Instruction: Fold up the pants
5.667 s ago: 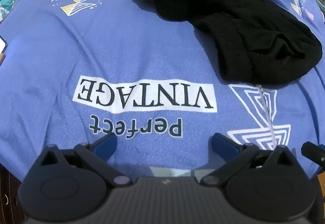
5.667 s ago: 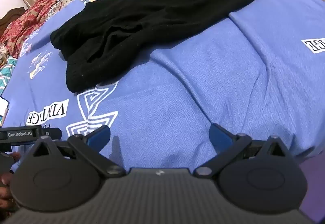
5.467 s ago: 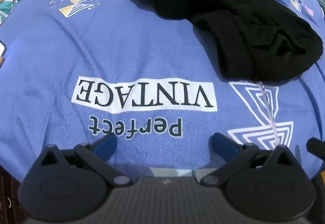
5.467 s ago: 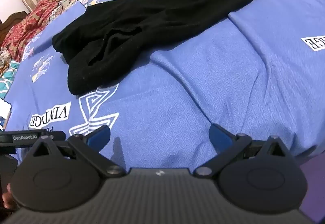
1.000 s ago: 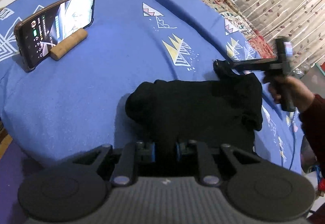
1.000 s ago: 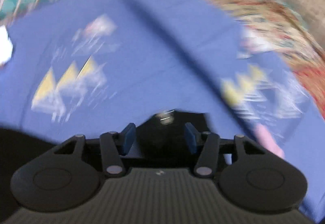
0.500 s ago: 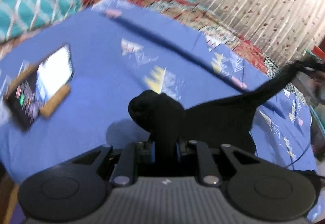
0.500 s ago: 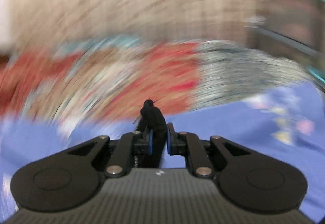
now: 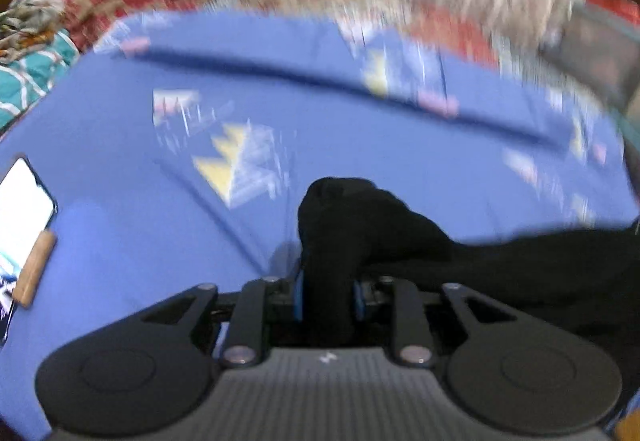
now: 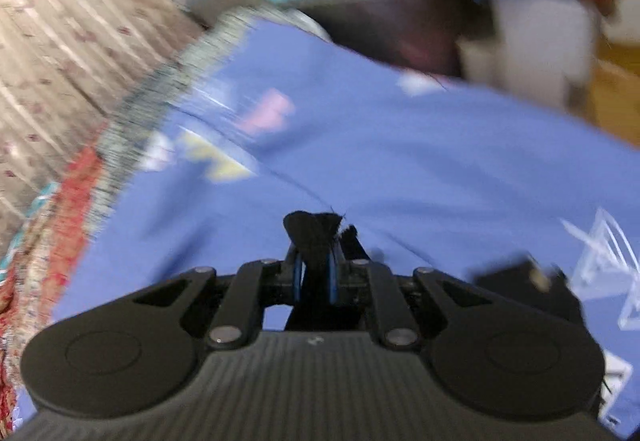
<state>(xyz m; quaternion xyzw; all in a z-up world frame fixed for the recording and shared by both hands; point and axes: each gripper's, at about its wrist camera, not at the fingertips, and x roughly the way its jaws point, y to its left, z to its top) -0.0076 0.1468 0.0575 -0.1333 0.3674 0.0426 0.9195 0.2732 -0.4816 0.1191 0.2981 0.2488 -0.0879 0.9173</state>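
Black pants bunch in each pinching tool, left one easing wider; blur smears the bedsheet.

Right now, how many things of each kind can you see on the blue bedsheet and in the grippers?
Black pants: 1, pinched by both grippers
Grippers: 2, left gripper and right gripper
Phone: 1
Wooden stand: 1
Blue bedsheet: 1
Total: 6

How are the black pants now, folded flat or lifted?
Lifted: both the left gripper and right gripper pinch the black pants, stretched above the blue sheet.
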